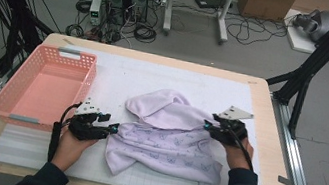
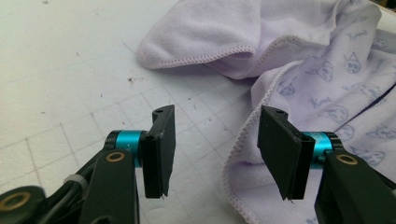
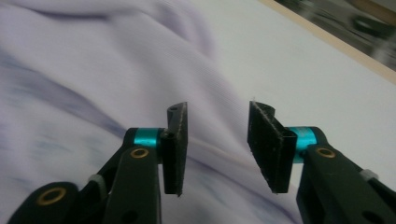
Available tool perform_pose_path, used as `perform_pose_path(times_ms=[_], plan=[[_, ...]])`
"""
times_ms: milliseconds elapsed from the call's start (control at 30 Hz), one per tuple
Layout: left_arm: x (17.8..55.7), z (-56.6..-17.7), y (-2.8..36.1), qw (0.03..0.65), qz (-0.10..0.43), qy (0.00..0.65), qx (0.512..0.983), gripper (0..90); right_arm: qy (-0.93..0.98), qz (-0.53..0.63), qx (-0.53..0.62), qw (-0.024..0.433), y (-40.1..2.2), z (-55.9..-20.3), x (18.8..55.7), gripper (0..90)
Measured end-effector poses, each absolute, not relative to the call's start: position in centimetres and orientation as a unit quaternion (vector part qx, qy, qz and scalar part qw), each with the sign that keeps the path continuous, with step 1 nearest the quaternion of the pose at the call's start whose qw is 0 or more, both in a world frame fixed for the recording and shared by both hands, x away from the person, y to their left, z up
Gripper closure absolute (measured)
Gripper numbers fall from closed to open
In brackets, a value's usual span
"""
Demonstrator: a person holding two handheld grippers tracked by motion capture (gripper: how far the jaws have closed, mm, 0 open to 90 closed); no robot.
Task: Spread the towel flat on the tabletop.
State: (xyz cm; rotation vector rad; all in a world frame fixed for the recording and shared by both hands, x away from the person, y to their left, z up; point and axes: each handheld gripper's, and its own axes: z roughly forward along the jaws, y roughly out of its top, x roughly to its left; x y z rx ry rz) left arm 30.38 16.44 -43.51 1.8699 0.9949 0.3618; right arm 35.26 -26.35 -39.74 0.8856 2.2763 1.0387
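A lilac towel point(image 1: 170, 136) with a faint cat print lies crumpled on the white mat, one plain flap folded over its far side. My left gripper point(image 1: 113, 128) sits at the towel's left edge, open, and the hemmed edge point(image 2: 243, 154) runs between its jaws with neither pad pressing on it. My right gripper point(image 1: 207, 125) hovers over the towel's right part, open. In the right gripper view the cloth point(image 3: 93, 79) lies below the parted jaws, blurred, with nothing pinched between them.
A pink plastic basket point(image 1: 6, 99) stands at the left of the table, with nothing in it. The white gridded mat point(image 1: 120, 72) covers most of the wooden table top point(image 1: 266, 140). Cables, computers and black frame legs stand on the floor beyond.
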Motion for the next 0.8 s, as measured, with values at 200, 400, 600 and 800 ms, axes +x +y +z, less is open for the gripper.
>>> perform_pose_path(times_ms=[200,400,600,800], plan=[[30.4,-43.4,16.7,0.479,0.153,0.408,0.762,46.9,0.875,0.407,0.204,0.167,-18.9,-40.5,34.9,51.9],[30.3,-43.2,16.9,0.484,0.159,0.407,0.758,46.8,0.905,0.380,0.133,0.139,-14.7,-41.9,35.3,84.3],[30.3,-43.3,16.9,0.485,0.156,0.409,0.757,46.8,0.874,0.392,0.213,0.189,-17.1,-40.8,37.4,87.5],[30.5,-43.4,16.4,0.483,0.152,0.404,0.762,46.8,0.814,0.385,0.351,0.257,-23.0,-40.1,40.5,87.5]])
